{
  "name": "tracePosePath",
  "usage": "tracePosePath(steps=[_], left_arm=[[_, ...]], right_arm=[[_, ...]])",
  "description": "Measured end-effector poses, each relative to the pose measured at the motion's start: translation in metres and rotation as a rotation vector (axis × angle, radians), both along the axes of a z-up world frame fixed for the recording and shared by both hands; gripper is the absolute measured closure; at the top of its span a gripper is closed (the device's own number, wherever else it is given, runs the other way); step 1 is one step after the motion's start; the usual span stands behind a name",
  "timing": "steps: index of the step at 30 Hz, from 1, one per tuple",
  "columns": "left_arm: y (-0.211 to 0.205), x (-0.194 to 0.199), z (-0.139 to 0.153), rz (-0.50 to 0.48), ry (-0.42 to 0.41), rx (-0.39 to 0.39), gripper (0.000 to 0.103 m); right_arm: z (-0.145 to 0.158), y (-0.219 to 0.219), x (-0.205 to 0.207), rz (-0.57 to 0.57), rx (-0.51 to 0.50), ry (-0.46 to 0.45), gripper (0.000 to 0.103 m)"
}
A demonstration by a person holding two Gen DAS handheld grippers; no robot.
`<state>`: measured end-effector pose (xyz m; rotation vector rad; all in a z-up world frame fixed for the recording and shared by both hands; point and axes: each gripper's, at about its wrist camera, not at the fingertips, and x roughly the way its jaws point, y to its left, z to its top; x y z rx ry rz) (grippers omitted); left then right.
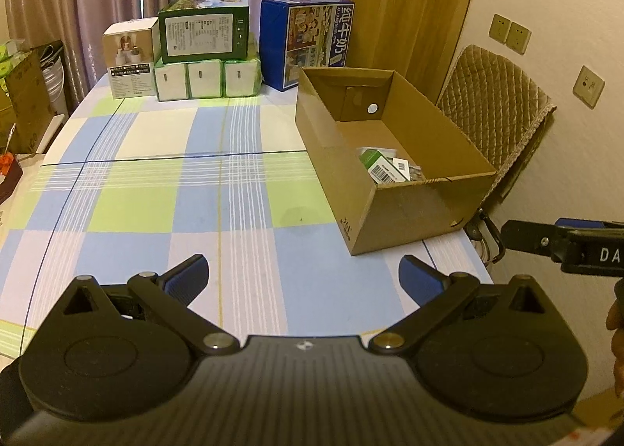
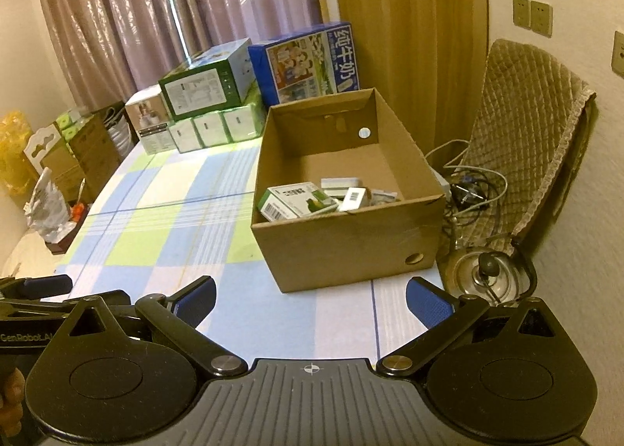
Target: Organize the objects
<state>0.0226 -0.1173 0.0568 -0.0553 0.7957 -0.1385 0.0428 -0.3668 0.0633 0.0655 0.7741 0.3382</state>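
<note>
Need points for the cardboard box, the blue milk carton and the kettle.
cardboard box (image 2: pixel 347 251): right wrist view, bare front wall.
blue milk carton (image 1: pixel 308 40): left wrist view, printed front face.
kettle (image 2: pixel 487 270): right wrist view, lid by the knob.

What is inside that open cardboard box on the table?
Near the front wall of the cardboard box lie a green-and-white carton and a few smaller white packets. Anything beneath them is hidden.

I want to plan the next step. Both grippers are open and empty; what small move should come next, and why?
Probably hold off on reaching. Small packs already lie in the cardboard box, the cloth before both grippers shows nothing loose, and left gripper and right gripper hold nothing. Only stacked cartons remain at the far edge.
</note>
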Motion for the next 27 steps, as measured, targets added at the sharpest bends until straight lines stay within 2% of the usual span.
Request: tracePosePath(steps=[27], left_arm=[[0.0011, 0.0021, -0.0003, 0.006, 0.007, -0.010, 0.001]], right_arm=[[0.0019, 0.0028, 0.0001, 0.006, -0.006, -0.003, 0.002]])
